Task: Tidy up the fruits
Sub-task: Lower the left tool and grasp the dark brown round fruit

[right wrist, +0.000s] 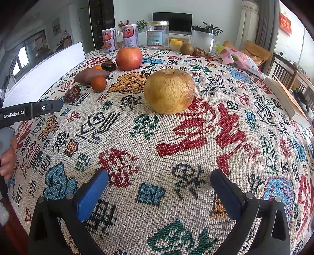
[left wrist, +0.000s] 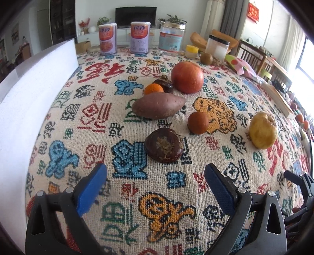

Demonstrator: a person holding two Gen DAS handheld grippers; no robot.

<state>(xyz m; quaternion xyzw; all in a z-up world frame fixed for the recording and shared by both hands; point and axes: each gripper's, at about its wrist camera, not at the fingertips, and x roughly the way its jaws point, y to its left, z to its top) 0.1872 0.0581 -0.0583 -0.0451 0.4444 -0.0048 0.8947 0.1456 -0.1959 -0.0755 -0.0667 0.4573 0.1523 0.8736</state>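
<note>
A woven tablecloth (left wrist: 157, 196) patterned with red, blue, green and orange characters covers the whole table and fills most of both views; behind it, along the top of each frame, is a living room with a dark television (left wrist: 135, 16), potted plants, a grey curtain and a red hanging on the wall at the upper right. A white board (left wrist: 39, 82) stands along the table's edge at the left of the left wrist view. At the far edge of the cloth stand two cans (left wrist: 107, 38), a clear glass jar (left wrist: 172, 37), a small yellow-lidded tub (left wrist: 192, 51) and a frosted container with a black lid (left wrist: 217, 47), with a pink snack bag (right wrist: 239, 58) off to the upper right. The fruits lie loose on the cloth: in the left wrist view a dark chestnut (left wrist: 163, 145) sits just above centre, directly ahead of the left gripper (left wrist: 156, 176), whose blue-padded fingers are spread wide and hold nothing. Beyond it lie a sweet potato (left wrist: 158, 106), a small orange (left wrist: 198, 122), a second small orange (left wrist: 153, 88), a red apple (left wrist: 187, 76) and, at right, a wrinkled yellow apple (left wrist: 263, 130). In the right wrist view that yellow apple sits at centre, ahead of the right gripper (right wrist: 159, 182), likewise wide open and empty, with bare cloth between them.
</note>
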